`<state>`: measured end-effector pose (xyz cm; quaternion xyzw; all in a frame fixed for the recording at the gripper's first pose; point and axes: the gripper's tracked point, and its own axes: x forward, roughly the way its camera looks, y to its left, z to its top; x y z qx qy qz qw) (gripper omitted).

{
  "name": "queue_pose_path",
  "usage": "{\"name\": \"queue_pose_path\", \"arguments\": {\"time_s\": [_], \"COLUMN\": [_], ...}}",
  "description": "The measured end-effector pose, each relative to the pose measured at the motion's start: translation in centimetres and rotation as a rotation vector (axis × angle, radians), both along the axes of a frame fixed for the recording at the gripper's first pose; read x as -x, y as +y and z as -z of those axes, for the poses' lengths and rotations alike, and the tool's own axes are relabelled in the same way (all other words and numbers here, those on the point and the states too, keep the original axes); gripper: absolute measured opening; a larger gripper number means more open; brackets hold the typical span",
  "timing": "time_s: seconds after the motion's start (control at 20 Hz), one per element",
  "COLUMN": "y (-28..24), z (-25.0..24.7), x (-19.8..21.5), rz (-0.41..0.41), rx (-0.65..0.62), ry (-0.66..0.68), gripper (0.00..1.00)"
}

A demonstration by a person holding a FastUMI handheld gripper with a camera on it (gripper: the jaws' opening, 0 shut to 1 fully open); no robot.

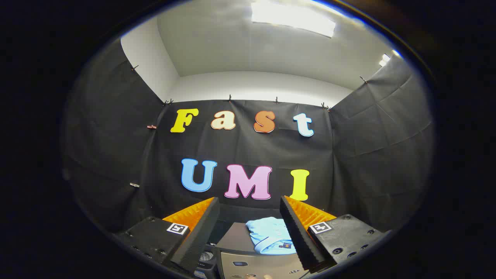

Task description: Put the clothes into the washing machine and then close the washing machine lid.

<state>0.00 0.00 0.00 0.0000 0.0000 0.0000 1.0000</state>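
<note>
In the gripper view, the gripper (250,228) is hovering with its jaws standing wide apart and holding nothing; its fingers (197,232) (black ribbed pads backed in orange) are framing the scene below; a folded light-blue garment (269,235) is lying between the fingers and just ahead of them, closer to the right finger, whose pad is covering its right edge; it is resting on a dark flat surface (236,239), apparently the top of the washing machine (252,267), whose pale front panel is showing just under the garment, nearer the camera.
</note>
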Motion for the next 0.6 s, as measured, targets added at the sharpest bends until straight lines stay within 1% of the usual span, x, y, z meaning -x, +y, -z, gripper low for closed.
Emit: {"name": "queue_pose_path", "arguments": {"time_s": [0.6], "y": [-0.7], "z": [1.0], "x": [-0.8], "rz": [0.016], "rx": [-0.008], "ry": [0.002], "gripper": [0.97]}}
